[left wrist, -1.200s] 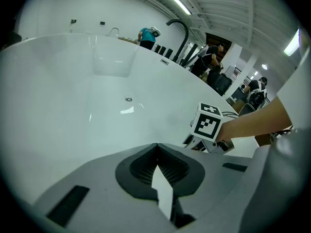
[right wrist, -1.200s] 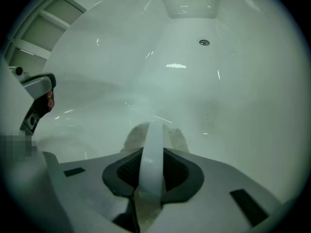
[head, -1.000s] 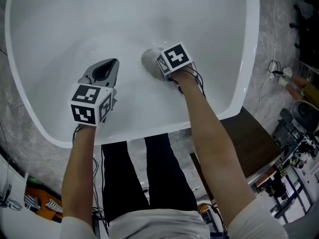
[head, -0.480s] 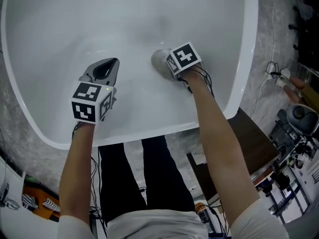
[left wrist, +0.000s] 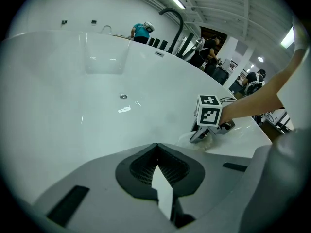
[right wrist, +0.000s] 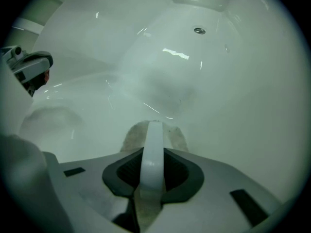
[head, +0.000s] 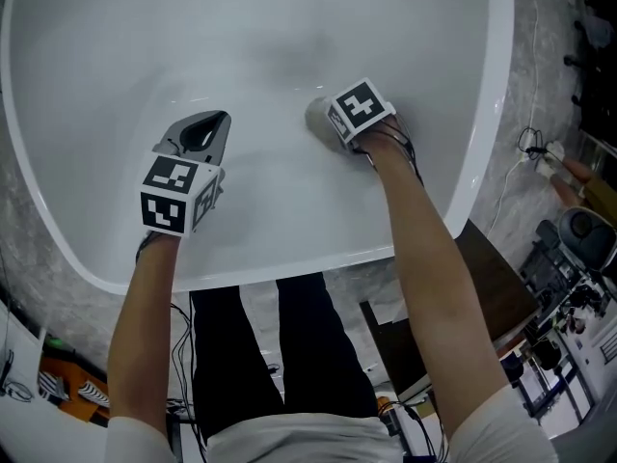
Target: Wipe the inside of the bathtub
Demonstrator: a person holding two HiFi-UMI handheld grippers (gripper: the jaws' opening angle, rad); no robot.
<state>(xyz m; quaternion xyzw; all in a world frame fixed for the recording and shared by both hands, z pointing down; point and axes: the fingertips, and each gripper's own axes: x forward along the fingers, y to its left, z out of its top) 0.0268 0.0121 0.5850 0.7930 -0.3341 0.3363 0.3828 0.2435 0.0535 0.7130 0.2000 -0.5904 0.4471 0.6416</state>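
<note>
Inside glossy white bathtub (head: 145, 46), pale cloth (right wrist: 130, 135).

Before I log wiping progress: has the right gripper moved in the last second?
Yes. In the head view the right gripper, tongs shut on the cloth, slid slightly rightward, closer to the tub rim on that side.

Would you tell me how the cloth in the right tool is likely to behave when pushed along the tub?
The cloth looks soft: it bulges either side of the right tool, so it probably flops and flattens. On the glossy tub it should slide easily.
</note>
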